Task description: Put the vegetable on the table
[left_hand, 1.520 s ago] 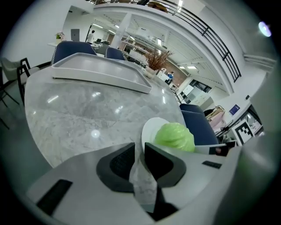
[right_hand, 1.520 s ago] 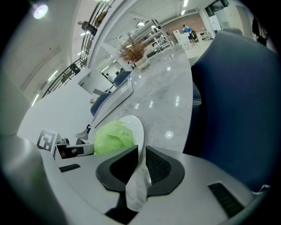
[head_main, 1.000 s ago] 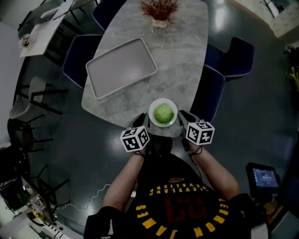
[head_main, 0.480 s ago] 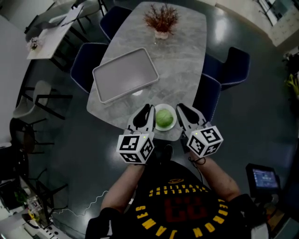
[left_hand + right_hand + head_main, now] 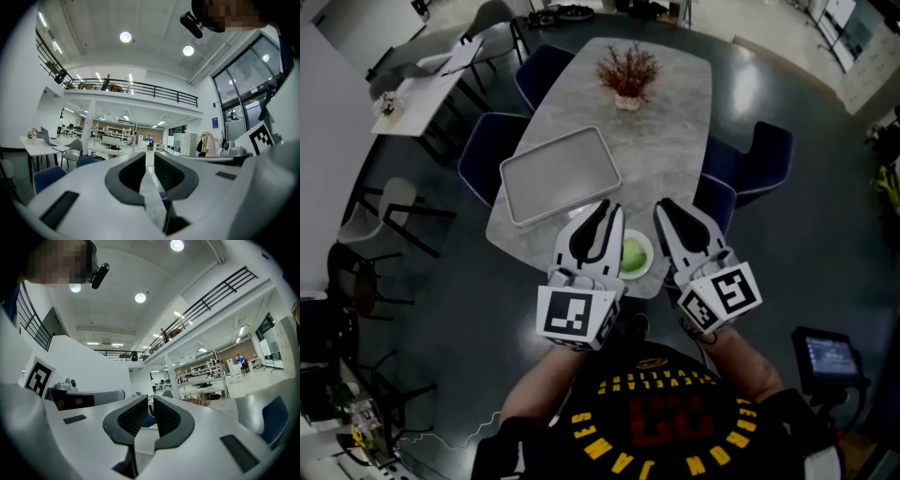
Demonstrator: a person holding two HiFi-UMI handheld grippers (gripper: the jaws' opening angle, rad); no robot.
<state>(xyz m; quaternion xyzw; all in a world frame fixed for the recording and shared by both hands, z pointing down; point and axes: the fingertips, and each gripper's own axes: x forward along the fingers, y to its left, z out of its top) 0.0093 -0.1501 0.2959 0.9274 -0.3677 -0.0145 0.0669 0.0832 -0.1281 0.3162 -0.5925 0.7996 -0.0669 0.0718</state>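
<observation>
In the head view a round green vegetable [image 5: 633,251] lies in a white bowl [image 5: 644,265] at the near edge of the grey marble table [image 5: 666,131]. My left gripper [image 5: 606,210] and right gripper [image 5: 667,208] are held up high, one on each side of the bowl, and partly cover it. Both are shut with nothing between the jaws. The left gripper [image 5: 149,155] and right gripper [image 5: 151,402] views look out level across the hall, and neither shows the vegetable.
An empty grey tray [image 5: 561,173] lies on the table left of the bowl. A potted dried plant [image 5: 627,70] stands at the far end. Dark blue chairs [image 5: 765,159] line both long sides. A white desk [image 5: 422,82] stands at far left.
Both grippers have risen from the table's near edge toward the head camera and now flank the bowl from above. The bowl and vegetable have stayed in place.
</observation>
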